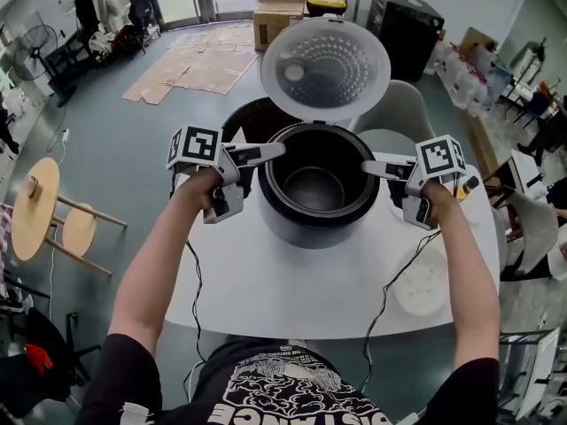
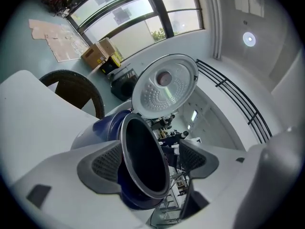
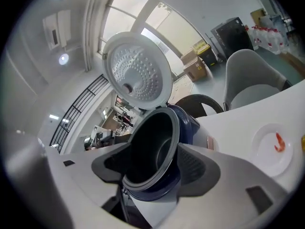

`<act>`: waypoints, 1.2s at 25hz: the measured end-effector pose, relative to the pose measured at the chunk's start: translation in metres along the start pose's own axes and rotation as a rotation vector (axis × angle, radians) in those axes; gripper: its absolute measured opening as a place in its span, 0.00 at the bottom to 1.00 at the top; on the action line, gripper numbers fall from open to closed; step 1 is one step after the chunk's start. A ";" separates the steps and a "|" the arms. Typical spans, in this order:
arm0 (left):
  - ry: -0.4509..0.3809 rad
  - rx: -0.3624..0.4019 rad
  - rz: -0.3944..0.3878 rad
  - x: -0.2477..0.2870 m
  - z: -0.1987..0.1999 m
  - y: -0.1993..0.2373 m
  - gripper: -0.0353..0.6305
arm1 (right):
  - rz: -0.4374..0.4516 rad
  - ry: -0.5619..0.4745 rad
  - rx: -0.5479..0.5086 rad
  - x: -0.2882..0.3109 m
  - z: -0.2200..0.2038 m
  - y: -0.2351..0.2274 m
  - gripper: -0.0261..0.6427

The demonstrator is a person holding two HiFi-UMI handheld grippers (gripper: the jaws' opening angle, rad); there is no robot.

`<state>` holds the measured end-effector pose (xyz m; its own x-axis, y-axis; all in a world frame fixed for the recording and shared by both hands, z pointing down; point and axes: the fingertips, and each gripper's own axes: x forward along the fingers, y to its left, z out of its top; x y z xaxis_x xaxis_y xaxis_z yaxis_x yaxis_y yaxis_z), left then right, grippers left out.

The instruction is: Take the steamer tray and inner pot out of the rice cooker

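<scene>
Head view looks steeply down on the rice cooker, which stands in the middle of the white bench with its lid thrown back at 12 o'clock. Its inner pot is seated in the body, dark inside and bare at the bottom, with only a thin grey rim standing proud. No steamer tray lies over the pot. A pale round disc on the bench at about 4 o'clock of the cooker may be that tray, though it is too washed out to be sure.

I judge the pot a stiff metal bowl, not fragile. It is empty and so fairly light, but smooth-coated, likely slippery, and a close fit in its well. The rim is the only hold on offer. 2 pinches on opposite sides, at 9 and 3 o'clock, would keep it level so that it comes straight up without jamming against the wall.

The left tongs reach in at 9 o'clock. Left gripper view shows the jaws standing wide, 1 pad outside the cooker's blue wall and the other past the rim, so the rim lies between them unclamped. The right tongs come in at 3 o'clock, likewise well parted. Right gripper view has 1 pad over the pot's mouth and 1 over the outer wall. Both are released and grip nothing.
</scene>
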<state>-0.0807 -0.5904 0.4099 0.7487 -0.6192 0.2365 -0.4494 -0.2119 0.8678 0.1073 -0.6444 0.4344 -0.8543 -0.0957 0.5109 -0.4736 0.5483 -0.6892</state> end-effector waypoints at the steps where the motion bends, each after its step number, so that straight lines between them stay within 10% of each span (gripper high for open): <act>1: 0.008 -0.014 -0.006 -0.002 0.000 0.000 0.60 | 0.026 -0.008 0.022 0.000 0.000 0.002 0.50; 13: 0.072 -0.104 -0.095 -0.016 -0.002 0.005 0.50 | 0.266 -0.056 0.168 0.005 0.001 0.018 0.39; 22: 0.093 -0.072 -0.076 -0.009 0.000 0.004 0.45 | 0.095 -0.039 0.083 0.004 0.002 -0.006 0.13; 30: 0.103 -0.042 -0.036 0.001 -0.006 0.008 0.32 | 0.075 -0.058 0.109 0.002 0.003 -0.015 0.12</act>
<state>-0.0805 -0.5884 0.4200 0.8113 -0.5300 0.2467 -0.4022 -0.1998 0.8935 0.1117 -0.6550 0.4445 -0.8977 -0.1076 0.4274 -0.4257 0.4628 -0.7776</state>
